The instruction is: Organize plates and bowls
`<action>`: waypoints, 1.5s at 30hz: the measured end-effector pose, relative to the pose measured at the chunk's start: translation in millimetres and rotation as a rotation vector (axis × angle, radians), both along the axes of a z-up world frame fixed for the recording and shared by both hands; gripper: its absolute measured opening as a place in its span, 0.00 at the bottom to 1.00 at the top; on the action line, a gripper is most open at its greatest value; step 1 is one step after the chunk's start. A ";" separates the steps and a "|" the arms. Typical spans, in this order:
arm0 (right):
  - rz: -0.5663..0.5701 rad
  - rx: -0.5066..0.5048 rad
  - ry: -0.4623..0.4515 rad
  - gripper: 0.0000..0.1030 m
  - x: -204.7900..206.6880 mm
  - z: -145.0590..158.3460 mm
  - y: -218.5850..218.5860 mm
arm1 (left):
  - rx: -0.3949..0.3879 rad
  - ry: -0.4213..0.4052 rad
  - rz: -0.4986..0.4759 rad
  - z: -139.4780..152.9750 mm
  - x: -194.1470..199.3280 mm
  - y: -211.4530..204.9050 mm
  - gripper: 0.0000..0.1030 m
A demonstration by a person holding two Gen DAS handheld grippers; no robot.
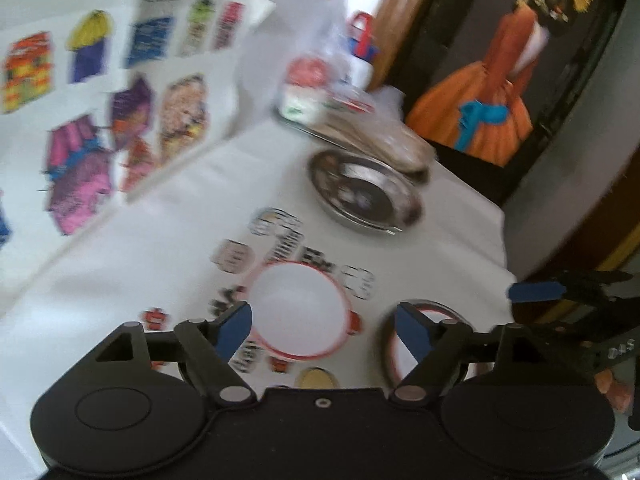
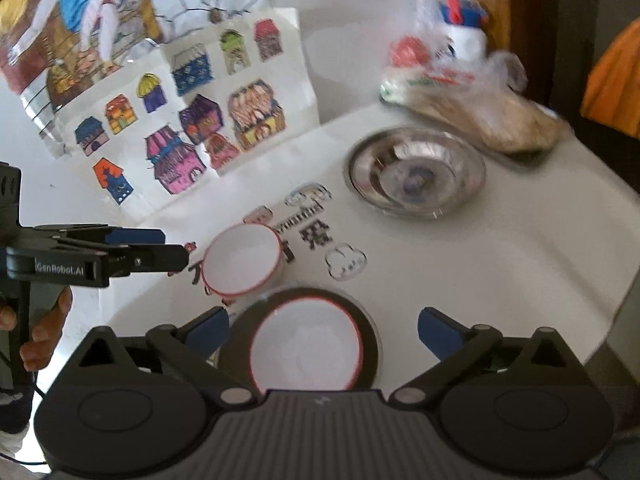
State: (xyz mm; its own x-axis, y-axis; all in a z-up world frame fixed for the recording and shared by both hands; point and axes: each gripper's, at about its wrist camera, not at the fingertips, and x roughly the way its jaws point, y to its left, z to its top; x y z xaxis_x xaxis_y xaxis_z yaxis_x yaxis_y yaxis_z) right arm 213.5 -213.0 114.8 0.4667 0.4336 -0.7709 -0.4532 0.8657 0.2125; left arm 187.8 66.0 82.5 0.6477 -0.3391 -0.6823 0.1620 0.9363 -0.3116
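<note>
Motion blur smears both views. Beyond left claw (image 1: pixel 323 330), crinkled clear plastic bag of groceries (image 1: pixel 340 92) unreadable; contents cannot tell. Small yellow oval object (image 1: pixel 316 378) half hidden behind claw body. Below right claw (image 2: pixel 323 330), near edge of white red-rimmed bowl on dark plate (image 2: pixel 308 348) hidden by claw housing.

a white-covered table (image 2: pixel 500 264) is standing against a white wall (image 2: pixel 340 52), where sheets of coloured house drawings (image 2: pixel 188 120) are leaning; a wooden door frame (image 1: pixel 404 12) is showing behind.
</note>
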 end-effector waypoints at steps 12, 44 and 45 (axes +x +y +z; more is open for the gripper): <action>0.000 -0.022 -0.067 1.00 37.5 -23.8 50.7 | 0.004 -0.013 0.251 -32.6 -1.2 42.0 0.95; 0.030 -0.089 0.086 0.85 79.1 -76.1 72.9 | 0.019 0.046 0.284 -73.2 14.1 32.6 0.95; 0.029 -0.089 0.089 0.83 79.8 -77.3 73.3 | 0.012 0.046 0.282 -73.4 14.5 32.3 0.94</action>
State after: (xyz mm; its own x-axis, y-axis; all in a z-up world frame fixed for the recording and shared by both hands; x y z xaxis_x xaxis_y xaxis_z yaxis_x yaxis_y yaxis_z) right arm 293.3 -139.7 37.4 0.3832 0.3736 -0.8448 -0.4609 0.8699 0.1756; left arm 202.3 98.4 9.2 0.6836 -0.1417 -0.7160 -0.1194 0.9460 -0.3012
